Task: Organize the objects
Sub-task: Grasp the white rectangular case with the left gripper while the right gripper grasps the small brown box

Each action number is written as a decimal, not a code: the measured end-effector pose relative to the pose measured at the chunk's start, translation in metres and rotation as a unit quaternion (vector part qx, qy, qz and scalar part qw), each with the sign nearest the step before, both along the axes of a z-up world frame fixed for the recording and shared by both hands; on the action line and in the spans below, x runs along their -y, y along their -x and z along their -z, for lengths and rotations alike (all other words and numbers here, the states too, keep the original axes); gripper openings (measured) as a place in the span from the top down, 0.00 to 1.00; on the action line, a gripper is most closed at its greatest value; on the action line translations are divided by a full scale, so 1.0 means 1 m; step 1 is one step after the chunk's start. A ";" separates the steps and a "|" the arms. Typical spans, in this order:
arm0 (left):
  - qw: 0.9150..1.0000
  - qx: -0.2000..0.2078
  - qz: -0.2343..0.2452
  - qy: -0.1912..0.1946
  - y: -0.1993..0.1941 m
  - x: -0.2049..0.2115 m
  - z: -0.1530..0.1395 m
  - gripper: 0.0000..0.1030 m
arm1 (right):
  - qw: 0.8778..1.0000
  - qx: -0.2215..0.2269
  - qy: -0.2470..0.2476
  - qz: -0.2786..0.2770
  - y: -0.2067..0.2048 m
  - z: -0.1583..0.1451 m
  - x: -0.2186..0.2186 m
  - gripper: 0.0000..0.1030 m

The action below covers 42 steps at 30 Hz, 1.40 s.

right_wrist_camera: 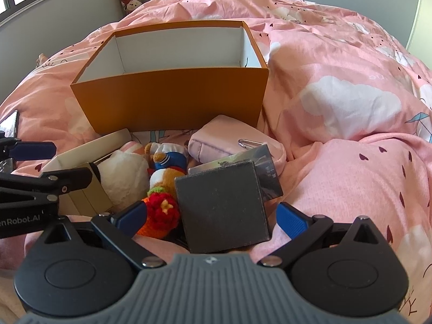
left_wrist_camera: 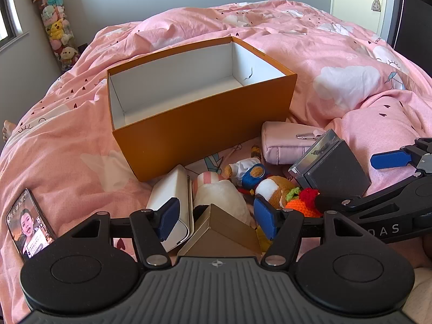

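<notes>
An empty orange box [left_wrist_camera: 199,124] with a white inside stands on the pink bed; it also shows in the right wrist view [right_wrist_camera: 172,100]. In front of it lies a pile: a gold box [left_wrist_camera: 220,232], a white case [left_wrist_camera: 170,194], a white plush [left_wrist_camera: 221,194], a bear doll [left_wrist_camera: 270,186], a crochet toy [right_wrist_camera: 159,213], a dark grey box [right_wrist_camera: 222,210] and a pink pouch [right_wrist_camera: 235,145]. My left gripper [left_wrist_camera: 220,218] is open, its fingers either side of the gold box. My right gripper [right_wrist_camera: 213,218] is open around the dark grey box.
A phone [left_wrist_camera: 27,229] with a lit screen lies on the bedding at the left. The pink duvet [left_wrist_camera: 351,86] bunches up in folds to the right of the pile. A column of plush toys [left_wrist_camera: 56,32] stands by the far wall.
</notes>
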<state>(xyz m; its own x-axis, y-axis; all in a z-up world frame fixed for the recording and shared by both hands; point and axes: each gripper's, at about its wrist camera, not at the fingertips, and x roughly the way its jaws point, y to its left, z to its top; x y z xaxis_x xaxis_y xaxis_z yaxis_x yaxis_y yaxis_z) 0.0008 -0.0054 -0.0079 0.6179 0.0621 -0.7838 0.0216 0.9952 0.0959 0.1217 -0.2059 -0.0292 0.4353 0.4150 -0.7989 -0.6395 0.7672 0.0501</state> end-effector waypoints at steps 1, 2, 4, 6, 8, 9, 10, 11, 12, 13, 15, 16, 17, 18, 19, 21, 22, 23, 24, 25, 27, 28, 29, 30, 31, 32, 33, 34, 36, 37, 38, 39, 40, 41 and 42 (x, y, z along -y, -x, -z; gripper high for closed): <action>1.000 0.001 -0.001 -0.001 0.000 0.000 0.001 0.28 | 1.000 0.000 0.000 0.000 0.000 0.000 0.000 0.01; 1.000 0.001 -0.001 0.000 0.000 -0.001 0.000 0.28 | 1.000 0.000 0.000 0.000 0.000 0.000 0.000 0.01; 1.000 0.001 -0.003 -0.001 0.000 -0.001 0.000 0.28 | 1.000 0.000 0.000 0.000 0.000 0.000 0.000 0.01; 1.000 0.001 -0.003 -0.001 0.000 -0.001 0.000 0.28 | 1.000 0.000 0.000 0.000 0.000 0.000 0.000 0.01; 1.000 0.001 -0.011 -0.001 0.000 -0.001 0.000 0.28 | 1.000 0.000 0.000 0.000 0.000 0.000 0.000 0.01; 1.000 0.001 -0.011 -0.001 0.000 -0.001 0.000 0.28 | 1.000 0.000 0.001 0.000 0.000 0.000 0.000 0.01; 1.000 0.001 -0.010 -0.001 0.000 0.000 0.000 0.28 | 1.000 0.000 0.001 0.000 0.000 0.001 0.000 0.01; 1.000 0.001 -0.010 -0.001 0.000 0.000 0.000 0.28 | 1.000 0.000 0.002 0.000 0.000 0.001 0.000 0.01; 1.000 0.002 -0.009 0.001 0.000 -0.001 0.000 0.28 | 1.000 0.000 0.001 -0.001 0.000 0.001 0.000 0.01; 1.000 0.002 -0.008 0.003 0.000 -0.002 -0.001 0.28 | 1.000 0.000 0.001 -0.002 0.000 0.001 0.000 0.01; 1.000 0.002 -0.006 0.013 -0.001 -0.005 -0.003 0.28 | 1.000 0.001 0.001 -0.006 0.000 0.001 -0.001 0.01; 1.000 0.001 -0.004 0.018 -0.001 -0.007 -0.003 0.28 | 1.000 0.001 0.001 -0.009 0.000 0.000 -0.002 0.01; 1.000 -0.002 -0.003 0.022 -0.002 -0.010 -0.004 0.28 | 1.000 0.003 0.001 -0.014 -0.001 -0.001 -0.003 0.02; 1.000 -0.005 -0.001 0.025 -0.003 -0.012 -0.004 0.28 | 1.000 0.006 0.001 -0.018 -0.001 -0.002 -0.004 0.02; 1.000 -0.010 0.001 0.030 -0.005 -0.015 -0.004 0.29 | 1.000 0.010 0.001 -0.022 -0.001 -0.003 -0.005 0.03; 0.999 -0.017 0.000 0.041 -0.008 -0.023 -0.004 0.35 | 0.999 0.013 0.003 -0.037 -0.003 -0.006 -0.010 0.11; 0.999 -0.020 -0.002 0.045 -0.010 -0.027 -0.004 0.37 | 0.999 0.011 0.003 -0.044 -0.005 -0.008 -0.012 0.14; 0.999 -0.023 -0.004 0.048 -0.012 -0.031 -0.004 0.38 | 0.999 0.007 0.003 -0.049 -0.008 -0.009 -0.015 0.19; 0.998 -0.025 -0.006 0.049 -0.015 -0.036 -0.004 0.39 | 0.999 0.003 0.001 -0.055 -0.011 -0.010 -0.018 0.24; 0.998 -0.028 -0.009 0.049 -0.017 -0.041 -0.004 0.40 | 0.998 -0.001 -0.001 -0.061 -0.015 -0.012 -0.021 0.25; 0.998 -0.038 -0.013 0.046 -0.025 -0.049 -0.003 0.40 | 0.997 0.000 -0.004 -0.075 -0.021 -0.017 -0.029 0.30; 0.998 -0.043 -0.014 0.047 -0.030 -0.052 -0.003 0.41 | 0.997 0.002 -0.004 -0.083 -0.024 -0.019 -0.035 0.33; 0.997 -0.048 -0.014 0.053 -0.034 -0.057 -0.003 0.41 | 0.996 0.000 -0.004 -0.091 -0.027 -0.021 -0.039 0.39; 0.997 -0.056 -0.012 0.060 -0.040 -0.060 -0.001 0.41 | 0.995 -0.006 -0.005 -0.098 -0.032 -0.022 -0.045 0.42; 0.993 -0.062 -0.075 0.073 -0.046 -0.063 0.000 0.41 | 0.994 -0.018 -0.009 -0.104 -0.037 -0.023 -0.050 0.43; 0.991 -0.074 -0.072 0.081 -0.053 -0.067 0.003 0.41 | 0.993 -0.032 -0.013 -0.109 -0.041 -0.023 -0.054 0.45; 0.990 -0.087 -0.071 0.084 -0.061 -0.071 0.006 0.41 | 0.992 -0.046 -0.017 -0.115 -0.046 -0.022 -0.058 0.47; 0.989 -0.102 -0.070 0.082 -0.069 -0.074 0.009 0.41 | 0.991 -0.058 -0.021 -0.120 -0.049 -0.021 -0.063 0.47; 0.987 -0.130 -0.060 0.070 -0.084 -0.076 0.018 0.41 | 0.989 -0.068 -0.017 -0.131 -0.053 -0.019 -0.072 0.48; 0.985 -0.147 -0.057 0.065 -0.092 -0.077 0.024 0.41 | 0.988 -0.071 -0.013 -0.137 -0.055 -0.017 -0.077 0.48; 0.983 -0.161 -0.056 0.064 -0.098 -0.079 0.028 0.41 | 0.987 -0.073 -0.010 -0.141 -0.056 -0.016 -0.080 0.49; 0.981 -0.175 -0.051 0.064 -0.104 -0.080 0.033 0.40 | 0.986 -0.077 -0.007 -0.147 -0.057 -0.014 -0.083 0.49; 0.979 -0.189 -0.045 0.065 -0.110 -0.080 0.037 0.39 | 0.985 -0.080 -0.005 -0.151 -0.059 -0.012 -0.086 0.49; 0.976 -0.202 -0.043 0.064 -0.115 -0.080 0.042 0.39 | 0.985 -0.082 -0.002 -0.154 -0.060 -0.009 -0.089 0.49; 0.975 -0.212 -0.040 0.061 -0.119 -0.080 0.045 0.38 | 0.984 -0.084 0.002 -0.156 -0.061 -0.006 -0.091 0.49</action>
<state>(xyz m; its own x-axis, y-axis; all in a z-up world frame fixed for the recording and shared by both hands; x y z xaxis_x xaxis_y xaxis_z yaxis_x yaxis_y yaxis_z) 0.1198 0.0746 -0.0532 0.2339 -0.0128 -0.9722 -0.0456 0.9987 -0.0241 0.1828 -0.1147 -0.0228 0.1492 0.5038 -0.8508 -0.8266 0.5358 0.1722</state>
